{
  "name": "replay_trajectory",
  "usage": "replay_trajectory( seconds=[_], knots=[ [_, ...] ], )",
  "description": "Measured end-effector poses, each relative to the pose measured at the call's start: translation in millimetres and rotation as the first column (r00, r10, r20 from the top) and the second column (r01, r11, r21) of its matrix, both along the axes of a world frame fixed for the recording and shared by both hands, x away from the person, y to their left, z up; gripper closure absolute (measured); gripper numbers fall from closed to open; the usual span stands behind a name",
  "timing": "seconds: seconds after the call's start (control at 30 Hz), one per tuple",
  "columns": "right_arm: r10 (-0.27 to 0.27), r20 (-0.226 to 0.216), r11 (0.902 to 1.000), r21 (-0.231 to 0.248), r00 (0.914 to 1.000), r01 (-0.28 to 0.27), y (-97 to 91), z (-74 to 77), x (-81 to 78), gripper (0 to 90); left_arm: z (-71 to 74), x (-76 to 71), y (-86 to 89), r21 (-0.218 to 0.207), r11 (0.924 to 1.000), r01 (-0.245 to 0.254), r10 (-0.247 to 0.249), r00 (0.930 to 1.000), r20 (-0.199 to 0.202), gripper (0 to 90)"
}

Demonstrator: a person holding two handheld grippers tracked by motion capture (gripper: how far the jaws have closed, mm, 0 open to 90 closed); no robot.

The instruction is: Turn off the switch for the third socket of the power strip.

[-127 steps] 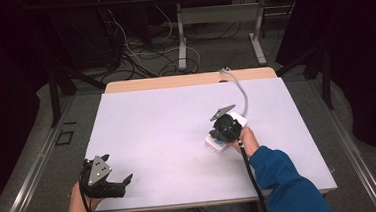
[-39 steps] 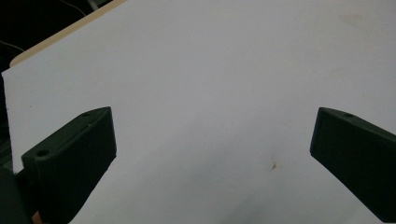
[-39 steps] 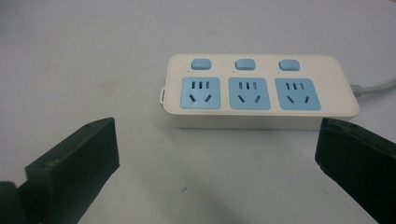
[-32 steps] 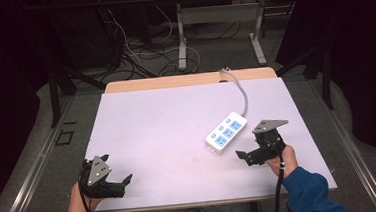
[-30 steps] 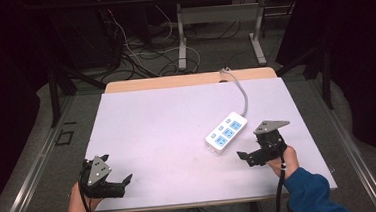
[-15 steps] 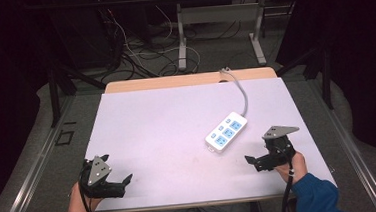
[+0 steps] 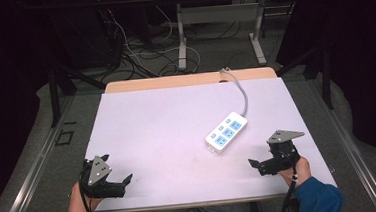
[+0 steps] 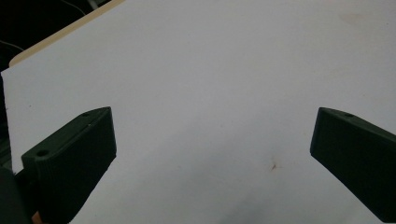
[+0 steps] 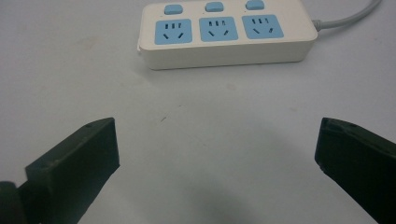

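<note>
**Power strip ahead of my open right jaws**

My right gripper (image 7: 260, 165) has its jaws spread wide, holding nothing. The white power strip (image 9: 227, 33) lies flat ahead of its fingertips, apart from them, bare table (image 7: 168, 132) between. Its grey cord (image 7: 240, 90) runs off beyond. My left gripper (image 7: 119, 185) gapes empty too, well apart.

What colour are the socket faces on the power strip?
Light blue, set in a white power strip body; the three buttons above them are blue too. The right gripper view shows it best.
</note>
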State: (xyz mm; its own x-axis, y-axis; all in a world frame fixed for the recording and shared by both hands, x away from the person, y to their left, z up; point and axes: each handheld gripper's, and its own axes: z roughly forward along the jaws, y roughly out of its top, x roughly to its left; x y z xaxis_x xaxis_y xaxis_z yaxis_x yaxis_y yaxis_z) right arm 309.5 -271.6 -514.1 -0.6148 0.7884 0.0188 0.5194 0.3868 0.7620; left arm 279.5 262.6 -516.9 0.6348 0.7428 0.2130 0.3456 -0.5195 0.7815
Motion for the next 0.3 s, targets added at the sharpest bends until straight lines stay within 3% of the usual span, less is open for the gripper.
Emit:
replay_trajectory(
  seconds=[0.3],
  knots=[
    [0.012, -0.015, 0.9999, 0.005, 0.9998, -0.012, -0.8, -1.0, -0.8, 0.0, -0.3, 0.8, -0.3, -0.002, 1.0000, 0.001, -0.001, 1.0000, -0.004, 0.3]
  ],
)
